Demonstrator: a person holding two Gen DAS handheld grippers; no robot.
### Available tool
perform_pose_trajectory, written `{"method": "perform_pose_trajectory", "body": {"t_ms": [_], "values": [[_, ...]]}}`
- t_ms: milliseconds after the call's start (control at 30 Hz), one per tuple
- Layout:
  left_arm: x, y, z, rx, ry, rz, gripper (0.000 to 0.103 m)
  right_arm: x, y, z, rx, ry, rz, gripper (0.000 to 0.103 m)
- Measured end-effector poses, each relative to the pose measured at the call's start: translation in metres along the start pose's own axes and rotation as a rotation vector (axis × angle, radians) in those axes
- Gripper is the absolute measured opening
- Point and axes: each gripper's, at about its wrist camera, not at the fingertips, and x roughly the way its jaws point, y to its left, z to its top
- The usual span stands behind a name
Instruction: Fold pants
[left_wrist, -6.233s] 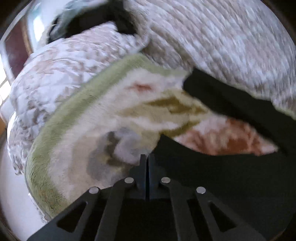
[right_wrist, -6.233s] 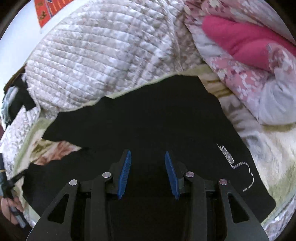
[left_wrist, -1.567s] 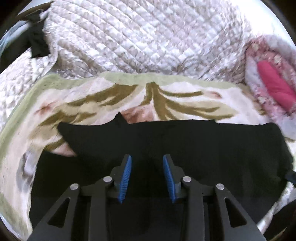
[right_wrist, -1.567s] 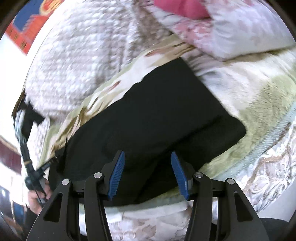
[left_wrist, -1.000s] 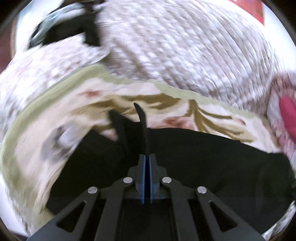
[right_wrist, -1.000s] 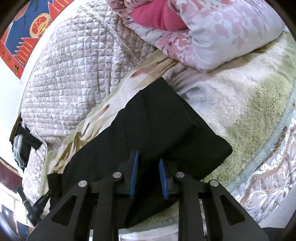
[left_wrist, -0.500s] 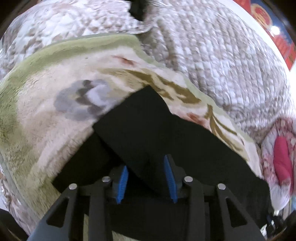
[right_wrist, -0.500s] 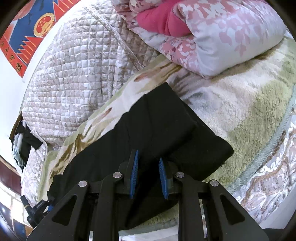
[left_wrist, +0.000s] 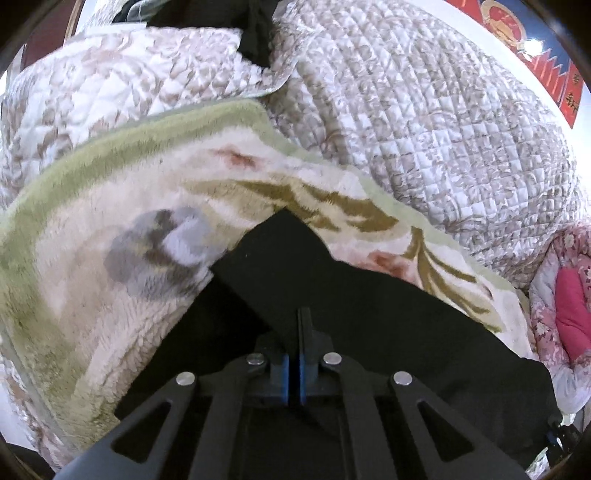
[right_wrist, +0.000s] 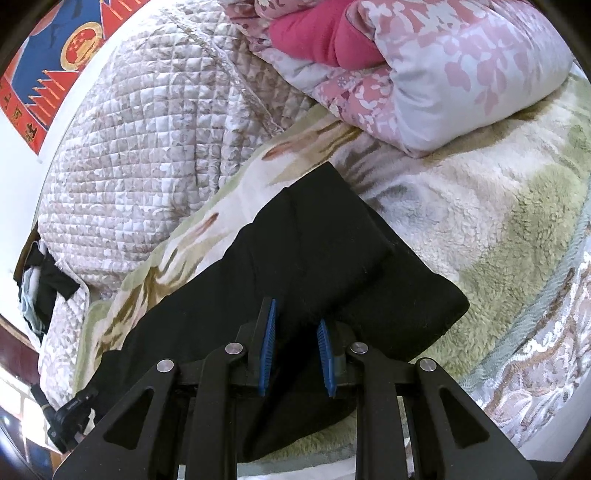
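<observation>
Pinching was the left gripper's (left_wrist: 299, 354) job at this moment: its blue pads met with no gap showing, closed on a fold of the black pants (left_wrist: 332, 295) at the near edge of the cloth. The pants lay lengthwise across the fleece blanket (left_wrist: 110, 206), one doubled layer on top of another, with a pointed corner reaching up toward the quilted bedspread (left_wrist: 424, 110).

The right gripper (right_wrist: 295, 350) sat at the other end of the pants (right_wrist: 314, 258), its jaws parted, with black cloth between and beneath the pads; whether it actually pressed the fabric could not be told. On that side the pants ended in a thick rounded fold near the floral pillow (right_wrist: 461, 74), which rested on the blanket (right_wrist: 498, 229).

Judged from this, the step in hand was carrying the pinched end over toward the right gripper's end to halve the length. Doing it well probably called for gripping both layers together, not just the top one, and lifting only high enough to clear the fleece, since plush pile would likely drag at the cloth. The right gripper would best pin its end so the pants stayed square, and the edges should be matched before release. Slipping of the lower layer was the main risk.
</observation>
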Motion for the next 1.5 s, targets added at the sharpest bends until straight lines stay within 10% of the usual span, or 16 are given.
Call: {"method": "perform_pose_trajectory", "body": {"t_ms": [400,467,500,533,733,1133,1300,1500], "values": [[-0.012,-0.002,0.001,0.026,0.007,-0.027,0.004,-0.017,-0.015,0.017,0.061,-0.029,-0.015,0.046],[-0.012,-0.002,0.002,0.031,0.006,-0.025,0.004,-0.012,-0.015,0.022,0.054,-0.034,-0.013,0.038],[-0.011,-0.002,0.002,0.032,0.008,-0.024,0.004,-0.009,-0.015,0.023,0.052,-0.035,-0.027,0.011],[-0.012,-0.002,0.002,0.031,0.010,-0.023,0.004,-0.006,-0.016,0.024,0.055,-0.026,-0.033,0.009],[-0.040,0.004,0.010,0.009,-0.011,-0.050,0.004,-0.043,-0.010,0.024,0.057,-0.085,0.059,0.008],[-0.027,0.033,-0.025,0.014,0.127,0.054,0.004,-0.027,-0.034,0.011,0.084,0.023,-0.131,0.008],[-0.030,0.028,-0.027,0.055,0.118,0.079,0.006,-0.029,-0.044,0.010,0.131,0.025,-0.160,0.024],[-0.053,0.048,-0.016,0.000,0.029,0.202,0.009,-0.071,-0.037,0.016,0.077,-0.171,-0.213,0.032]]}}
